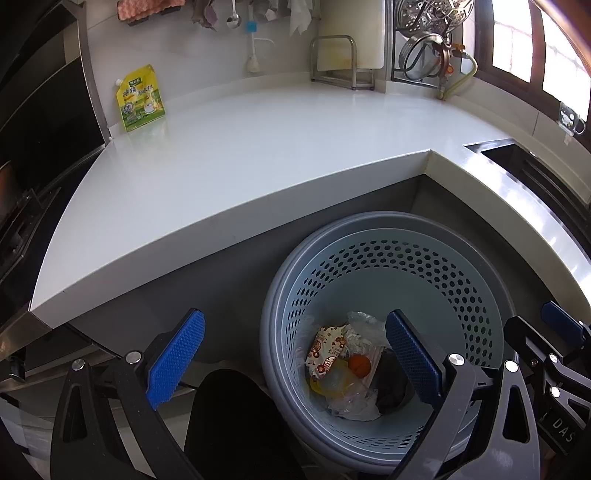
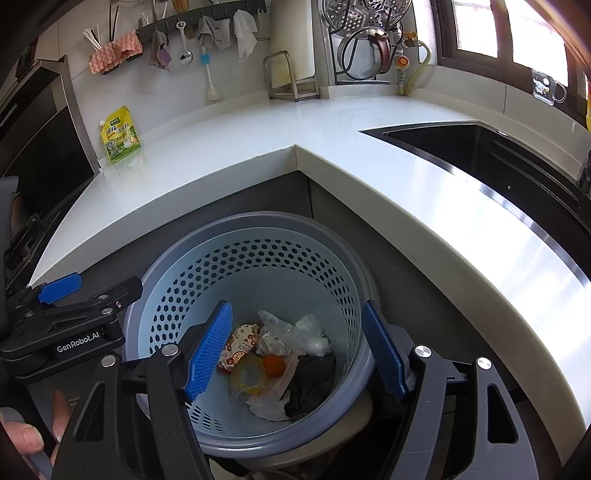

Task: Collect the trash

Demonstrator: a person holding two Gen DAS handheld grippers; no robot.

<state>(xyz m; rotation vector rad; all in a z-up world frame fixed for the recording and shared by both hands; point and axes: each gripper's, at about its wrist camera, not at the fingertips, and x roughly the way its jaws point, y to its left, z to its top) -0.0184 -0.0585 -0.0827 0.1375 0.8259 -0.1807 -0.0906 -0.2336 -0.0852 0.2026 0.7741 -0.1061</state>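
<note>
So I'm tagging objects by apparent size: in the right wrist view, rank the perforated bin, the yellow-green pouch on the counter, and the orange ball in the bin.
1. Perforated bin, by far.
2. Yellow-green pouch.
3. Orange ball.
The pouch sits farther away, so its real size is unsure.

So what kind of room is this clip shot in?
Most likely a home kitchen: an L-shaped white countertop with a sink, a utensil rail on the tiled wall, and a perforated trash bin holding wrappers below the corner.
</note>
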